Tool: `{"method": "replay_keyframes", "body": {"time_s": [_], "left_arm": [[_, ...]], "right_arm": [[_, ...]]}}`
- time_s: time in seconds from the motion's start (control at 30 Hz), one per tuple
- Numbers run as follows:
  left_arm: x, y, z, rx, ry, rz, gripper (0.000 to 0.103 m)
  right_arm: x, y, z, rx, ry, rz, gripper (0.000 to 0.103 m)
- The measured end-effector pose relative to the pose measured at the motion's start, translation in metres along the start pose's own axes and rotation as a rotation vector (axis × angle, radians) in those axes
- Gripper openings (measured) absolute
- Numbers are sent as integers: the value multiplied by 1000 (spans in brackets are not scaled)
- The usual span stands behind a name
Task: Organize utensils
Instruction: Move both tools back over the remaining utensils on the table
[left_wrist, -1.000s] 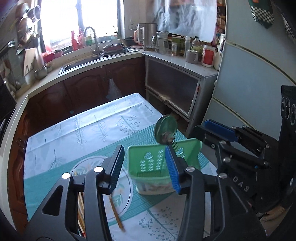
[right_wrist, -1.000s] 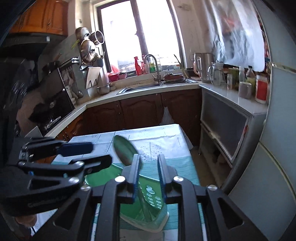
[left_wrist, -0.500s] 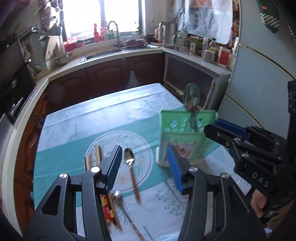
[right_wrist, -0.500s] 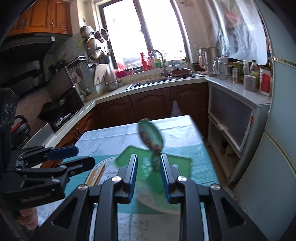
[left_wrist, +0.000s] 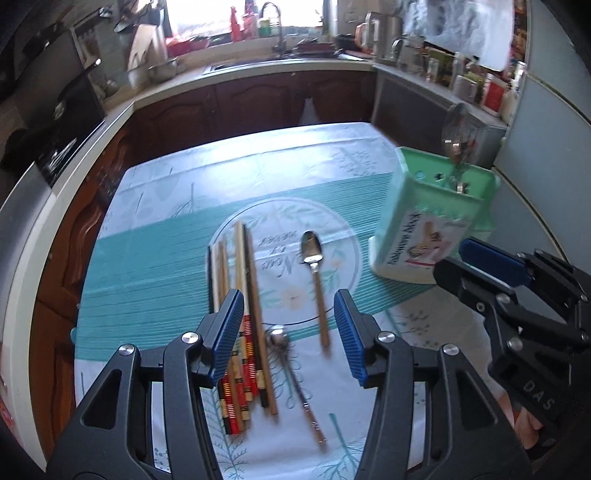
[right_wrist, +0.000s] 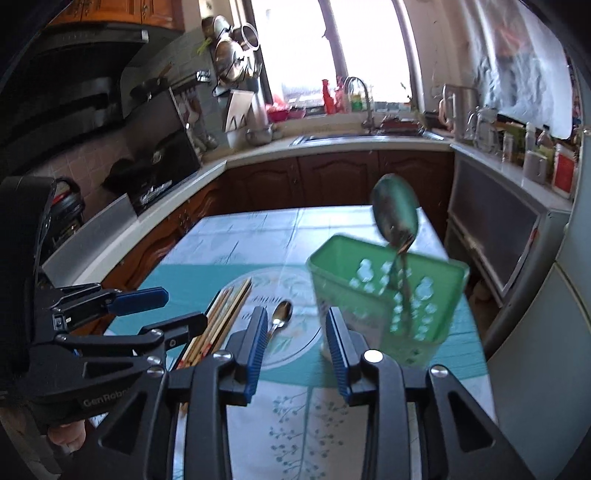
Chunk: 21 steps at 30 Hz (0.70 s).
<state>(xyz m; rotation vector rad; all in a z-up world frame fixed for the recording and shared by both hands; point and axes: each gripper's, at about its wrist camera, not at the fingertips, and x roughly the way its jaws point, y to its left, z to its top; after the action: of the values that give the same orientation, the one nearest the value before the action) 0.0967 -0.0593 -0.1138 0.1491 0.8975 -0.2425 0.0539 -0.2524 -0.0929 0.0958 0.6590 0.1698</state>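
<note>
Since the wooden-handled metal spoon (left_wrist: 315, 275) lies lengthwise between its spread, empty jaws, the left gripper (left_wrist: 288, 334) hovers nearer than the empty, just-opened right gripper (right_wrist: 295, 349).

A kitchen table (left_wrist: 155, 236) covered by a white and teal tablecloth with leaf prints is carrying everything here. A bundle of long wooden chopsticks (left_wrist: 240, 295) is lying left of centre, with patterned red, yellow and black ends. Just beside it, a metal spoon with a wooden handle (left_wrist: 316, 280) is resting with its bowl facing up, and a smaller all-metal spoon (left_wrist: 291, 376) is lying nearer the camera. At the right, a green perforated plastic utensil holder (left_wrist: 424, 218) is standing on the cloth.
</note>
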Motion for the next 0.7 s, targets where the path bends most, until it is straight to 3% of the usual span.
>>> {"method": "replay_keyframes", "body": {"time_s": [0.33,0.53,0.7], "left_arm": [[25,46,-1,-146,34,71,50],[36,72,-3,-184,50,138,50],[50,91,-8,-231,94,123,50]], "right_arm": [[28,15,-9,-16,89,-1,33],[50,16,-12,-8,145,-33,33],[73,16,-18,-2,216,-49,33]]}}
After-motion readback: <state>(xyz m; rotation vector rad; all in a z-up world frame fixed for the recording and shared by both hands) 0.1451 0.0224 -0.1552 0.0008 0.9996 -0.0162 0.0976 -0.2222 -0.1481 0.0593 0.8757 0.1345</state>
